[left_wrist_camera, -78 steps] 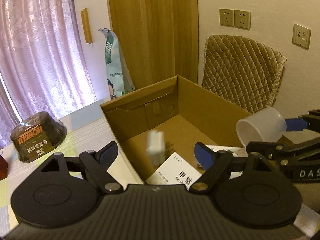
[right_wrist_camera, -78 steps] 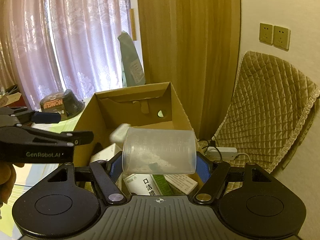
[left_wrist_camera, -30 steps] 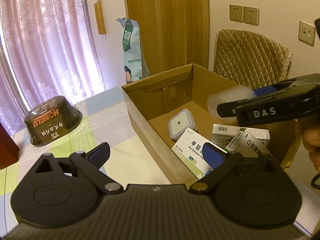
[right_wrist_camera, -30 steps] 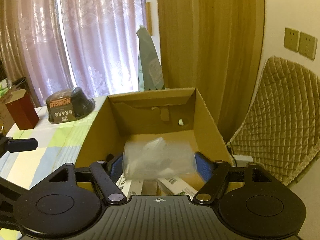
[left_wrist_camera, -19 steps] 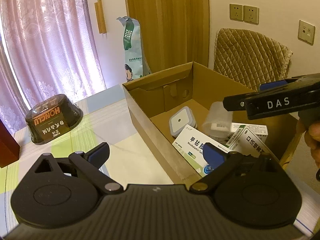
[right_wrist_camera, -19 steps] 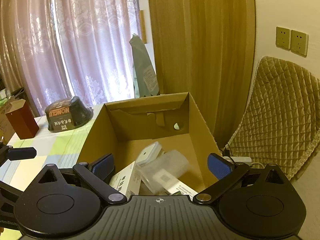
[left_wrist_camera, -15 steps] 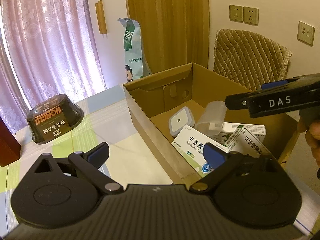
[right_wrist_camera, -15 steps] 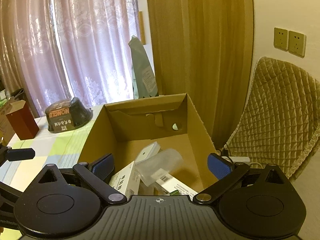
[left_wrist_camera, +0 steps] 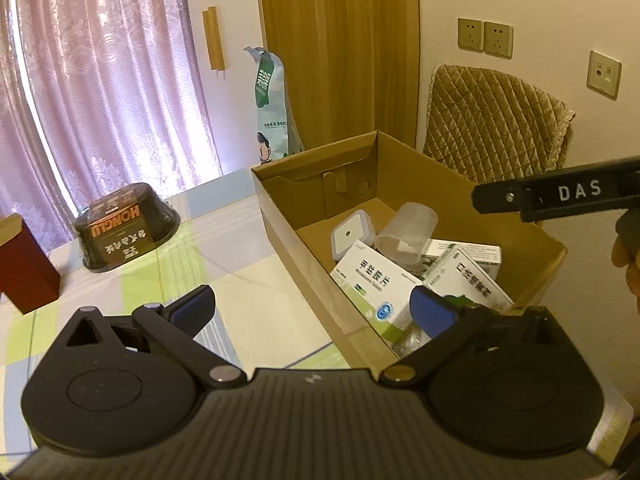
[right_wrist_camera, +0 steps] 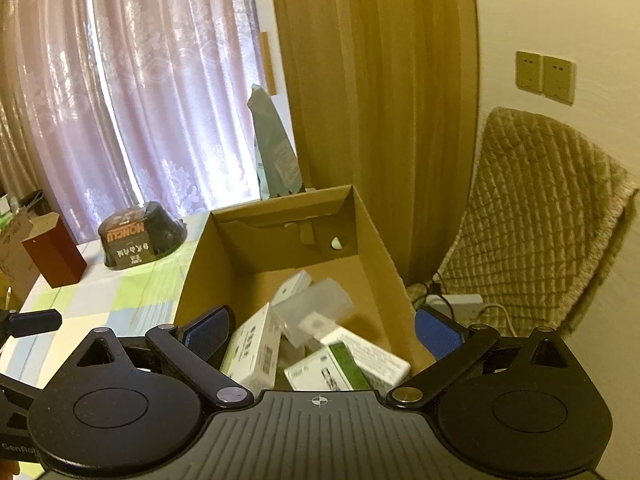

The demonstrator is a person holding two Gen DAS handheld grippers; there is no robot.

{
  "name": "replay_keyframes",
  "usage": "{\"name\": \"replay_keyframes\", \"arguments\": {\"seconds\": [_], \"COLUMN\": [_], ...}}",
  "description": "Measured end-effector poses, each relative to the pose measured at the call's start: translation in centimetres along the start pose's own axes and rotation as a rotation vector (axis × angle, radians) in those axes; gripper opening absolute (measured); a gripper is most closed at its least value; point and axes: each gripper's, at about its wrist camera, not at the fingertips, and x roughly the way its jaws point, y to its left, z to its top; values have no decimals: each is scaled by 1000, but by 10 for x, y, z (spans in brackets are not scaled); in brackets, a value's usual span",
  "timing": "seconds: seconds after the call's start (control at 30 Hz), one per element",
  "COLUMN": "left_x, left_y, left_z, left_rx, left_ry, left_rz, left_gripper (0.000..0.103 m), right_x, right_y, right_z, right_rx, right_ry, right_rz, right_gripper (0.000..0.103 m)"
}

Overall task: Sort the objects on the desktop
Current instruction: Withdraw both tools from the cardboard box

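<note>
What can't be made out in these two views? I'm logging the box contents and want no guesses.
- Cardboard box, near corner: left wrist view, hidden behind the open left tongs.
- Medicine boxes, lower ends: right wrist view, cut off by the open right tongs.
- Clear plastic cup: blurred; markings unreadable.
- Print on the green-and-white box: too small.

Open cardboard box (left_wrist_camera: 448,216) on table at 3 o'clock side; inside: clear plastic cup (left_wrist_camera: 407,233) on its side mid-box, small square white-grey container (left_wrist_camera: 347,240) at its 9 o'clock, white-green medicine boxes (left_wrist_camera: 376,280) piled at 6 o'clock
</note>
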Motion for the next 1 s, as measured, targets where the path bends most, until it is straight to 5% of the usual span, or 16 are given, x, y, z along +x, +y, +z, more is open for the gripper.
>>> {"name": "replay_keyframes", "arguments": {"seconds": [0.57, 1.0], "left_x": [-105, -144], "left_y": [-38, -66], "left_z": [-44, -60], "left_rx": [-173, -227], "left_ry": [27, 54], "left_rz": [17, 30], "left_gripper": [102, 102], "right_x": [-121, -164], "right_y": [0, 1], "right_z": [-48, -84], "right_rx": [15, 13], "right_ry": [20, 62], "right_rz": [-14, -37], "right_gripper": [102, 102]}}
